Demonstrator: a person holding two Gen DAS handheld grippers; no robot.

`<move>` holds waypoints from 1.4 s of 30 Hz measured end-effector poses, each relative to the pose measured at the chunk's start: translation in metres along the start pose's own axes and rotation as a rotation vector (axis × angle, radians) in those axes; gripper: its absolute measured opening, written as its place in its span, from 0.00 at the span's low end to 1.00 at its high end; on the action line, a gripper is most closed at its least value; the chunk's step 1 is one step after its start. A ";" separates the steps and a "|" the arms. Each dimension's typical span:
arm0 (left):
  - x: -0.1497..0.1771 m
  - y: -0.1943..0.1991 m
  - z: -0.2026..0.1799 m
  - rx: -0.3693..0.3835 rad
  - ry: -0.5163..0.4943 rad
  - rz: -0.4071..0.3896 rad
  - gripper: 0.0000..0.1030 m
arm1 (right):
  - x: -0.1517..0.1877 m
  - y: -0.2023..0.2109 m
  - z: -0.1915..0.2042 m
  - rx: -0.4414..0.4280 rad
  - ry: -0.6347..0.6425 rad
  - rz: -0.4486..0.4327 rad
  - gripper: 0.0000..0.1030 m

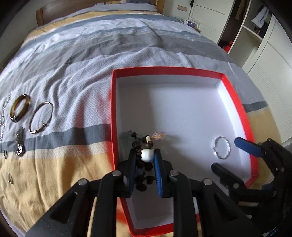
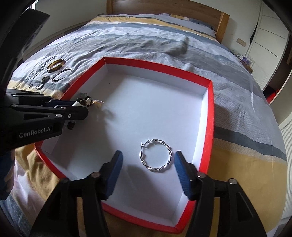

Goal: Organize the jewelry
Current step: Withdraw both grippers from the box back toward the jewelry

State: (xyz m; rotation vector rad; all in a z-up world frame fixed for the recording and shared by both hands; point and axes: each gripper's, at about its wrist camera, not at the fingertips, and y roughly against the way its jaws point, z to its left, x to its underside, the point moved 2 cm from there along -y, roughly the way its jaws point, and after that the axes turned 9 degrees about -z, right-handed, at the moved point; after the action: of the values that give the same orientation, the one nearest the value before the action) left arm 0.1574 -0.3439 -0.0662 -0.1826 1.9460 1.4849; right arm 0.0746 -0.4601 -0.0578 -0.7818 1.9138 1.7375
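A red box (image 1: pixel 164 70) with a white inside lies open on the bed. My left gripper (image 1: pixel 145 155) hangs over the box's near left part, shut on a dark beaded bracelet (image 1: pixel 136 145) at its large white bead (image 1: pixel 147 155); dark beads and a coloured tassel dangle below and ahead. In the right wrist view the same left gripper (image 2: pixel 80 107) comes in from the left over the box (image 2: pixel 157 66). A twisted silver hoop (image 2: pixel 157 140) lies flat on the box floor, between the spread fingertips of my right gripper (image 2: pixel 148 154), which is open and not touching it.
Left of the box, on the striped bedcover, lie a brown bangle (image 1: pixel 20 107), a silver bangle (image 1: pixel 41 117), a small metal piece (image 1: pixel 19 145), two little rings (image 1: pixel 5 153) and a chain (image 1: pixel 3 116). White wardrobes (image 1: pixel 264 45) stand to the right, a wooden headboard (image 2: pixel 164 11) far behind.
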 end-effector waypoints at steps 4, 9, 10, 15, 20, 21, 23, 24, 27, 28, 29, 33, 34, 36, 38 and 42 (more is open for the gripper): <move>-0.003 0.007 0.000 0.061 0.020 0.001 0.25 | -0.003 0.023 -0.006 0.014 -0.009 -0.025 0.66; -0.007 0.027 -0.009 0.129 0.009 -0.024 0.38 | -0.007 0.050 -0.015 0.043 -0.036 -0.049 0.67; -0.008 0.033 -0.012 0.146 0.000 -0.031 0.38 | -0.008 0.056 -0.017 0.046 -0.046 -0.055 0.67; -0.010 0.071 -0.014 0.175 -0.021 -0.081 0.38 | -0.007 0.088 -0.017 0.069 -0.081 -0.078 0.67; -0.011 0.122 0.008 0.153 -0.036 -0.158 0.38 | -0.012 0.123 -0.001 0.081 -0.090 -0.103 0.67; -0.010 0.136 0.016 0.138 -0.042 -0.171 0.38 | -0.014 0.129 0.004 0.080 -0.090 -0.112 0.67; -0.011 0.157 0.034 0.120 -0.043 -0.185 0.38 | -0.020 0.144 0.014 0.079 -0.098 -0.137 0.67; -0.010 0.170 0.045 0.094 -0.044 -0.190 0.38 | -0.024 0.151 0.020 0.080 -0.103 -0.149 0.67; -0.005 0.210 0.078 0.037 -0.048 -0.239 0.38 | -0.037 0.172 0.040 0.079 -0.112 -0.185 0.67; -0.002 0.222 0.088 0.018 -0.048 -0.255 0.38 | -0.040 0.179 0.048 0.075 -0.113 -0.197 0.67; 0.003 0.238 0.103 -0.007 -0.045 -0.275 0.38 | -0.042 0.184 0.056 0.070 -0.112 -0.205 0.67; 0.023 0.283 0.154 -0.054 -0.034 -0.317 0.38 | -0.049 0.205 0.097 0.040 -0.082 -0.238 0.67; 0.028 0.290 0.166 -0.073 -0.032 -0.321 0.38 | -0.051 0.209 0.109 0.028 -0.074 -0.246 0.67; 0.041 0.304 0.195 -0.108 -0.021 -0.322 0.38 | -0.052 0.212 0.129 0.006 -0.065 -0.258 0.67; 0.054 0.311 0.224 -0.146 -0.003 -0.316 0.38 | -0.055 0.211 0.150 -0.029 -0.059 -0.263 0.64; 0.084 0.315 0.288 -0.252 0.069 -0.307 0.38 | -0.058 0.194 0.180 -0.079 -0.048 -0.249 0.57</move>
State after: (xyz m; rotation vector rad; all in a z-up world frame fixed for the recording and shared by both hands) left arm 0.0616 0.0455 0.1022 -0.6219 1.6856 1.5249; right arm -0.0204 -0.2645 0.1041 -0.9539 1.6470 1.6697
